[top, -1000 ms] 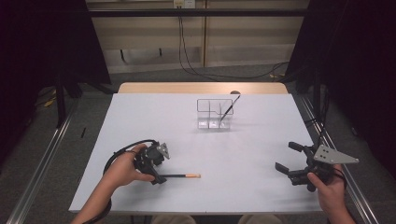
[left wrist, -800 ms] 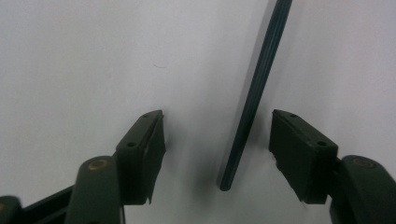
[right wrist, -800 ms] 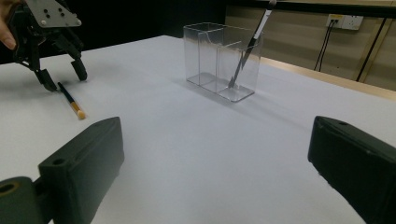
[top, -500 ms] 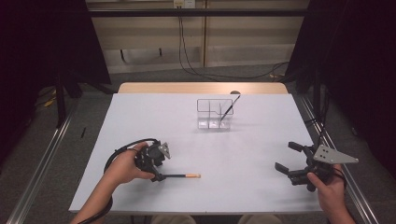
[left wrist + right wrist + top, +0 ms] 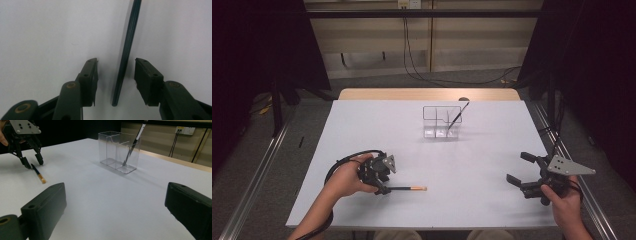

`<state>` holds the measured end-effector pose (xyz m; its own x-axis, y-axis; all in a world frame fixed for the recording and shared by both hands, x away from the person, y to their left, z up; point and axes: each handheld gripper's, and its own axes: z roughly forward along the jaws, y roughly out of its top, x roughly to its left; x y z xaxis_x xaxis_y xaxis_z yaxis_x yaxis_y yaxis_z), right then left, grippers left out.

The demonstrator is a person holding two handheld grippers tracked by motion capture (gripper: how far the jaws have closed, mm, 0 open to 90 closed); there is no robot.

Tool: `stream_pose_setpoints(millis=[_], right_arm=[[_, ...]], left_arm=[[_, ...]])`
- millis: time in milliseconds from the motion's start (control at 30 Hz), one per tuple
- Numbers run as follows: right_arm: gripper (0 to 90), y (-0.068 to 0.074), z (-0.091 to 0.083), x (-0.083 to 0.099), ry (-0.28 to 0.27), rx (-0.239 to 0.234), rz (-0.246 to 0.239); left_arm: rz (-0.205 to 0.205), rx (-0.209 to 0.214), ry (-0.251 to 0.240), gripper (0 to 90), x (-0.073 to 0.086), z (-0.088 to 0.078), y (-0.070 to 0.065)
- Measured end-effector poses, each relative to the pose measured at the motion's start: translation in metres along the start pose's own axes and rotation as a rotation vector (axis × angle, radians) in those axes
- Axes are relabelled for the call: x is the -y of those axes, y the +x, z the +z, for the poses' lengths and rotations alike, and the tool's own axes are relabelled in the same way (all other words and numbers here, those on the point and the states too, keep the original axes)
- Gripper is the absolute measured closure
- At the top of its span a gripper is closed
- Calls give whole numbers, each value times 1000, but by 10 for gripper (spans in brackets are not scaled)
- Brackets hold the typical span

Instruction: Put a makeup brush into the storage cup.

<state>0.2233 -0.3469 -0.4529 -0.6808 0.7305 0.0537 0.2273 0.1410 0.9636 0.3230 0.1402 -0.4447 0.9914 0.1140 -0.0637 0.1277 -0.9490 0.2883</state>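
Left gripper sits low on the white table near its front left, jaws straddling the dark end of a thin brush that lies flat, pale orange tip pointing right toward table centre. In the left gripper view the brush handle runs up between the two black jaws, a gap on each side, closer to the right jaw; jaws have just been closing in but the pads are not pressing on it yet, so not a grip. Right gripper is at the front right of the table, well apart from the brush, jaws spread wide with nothing between them. Clear divided holder stands toward the back centre, with a second dark brush leaning tilted in its right compartment
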Motion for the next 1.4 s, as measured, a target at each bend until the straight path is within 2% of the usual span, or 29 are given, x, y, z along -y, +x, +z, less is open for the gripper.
stream_pose_setpoints(millis=[100,200,267,333,467,667,733,867,1067,1133,1200,1233,1333,1400], right_arm=[[34,0,0,0,0,0,0],[34,0,0,0,1,0,0],[34,0,0,0,1,0,0],[34,0,0,0,2,1,-1],[34,0,0,0,2,2,-3],[34,-1,-1,0,0,3,2],[34,-1,-1,0,0,3,3],[34,-1,-1,0,1,2,1],[34,-1,0,0,1,-1,0],[34,-1,1,0,2,-2,-1],[34,0,1,0,5,-3,-2],[34,1,1,0,3,-6,-3],[34,0,1,0,4,-5,-4],[34,0,1,0,5,-4,-4]], left_arm=[[6,11,9,569,-1,0,-1],[38,23,11,596,-2,0,-2],[33,28,13,617,-2,0,-1],[25,51,14,710,-2,0,-2],[35,49,33,736,-5,0,-3],[31,59,50,845,-8,1,-2],[18,58,58,850,-10,1,-3],[26,67,74,849,-11,2,-1],[14,58,105,842,-15,5,-3],[14,56,109,842,-15,6,-3],[27,54,128,841,-18,7,-3],[16,51,148,841,-20,7,-4],[25,50,157,844,-22,8,-4],[10,48,164,851,-23,8,-4]])
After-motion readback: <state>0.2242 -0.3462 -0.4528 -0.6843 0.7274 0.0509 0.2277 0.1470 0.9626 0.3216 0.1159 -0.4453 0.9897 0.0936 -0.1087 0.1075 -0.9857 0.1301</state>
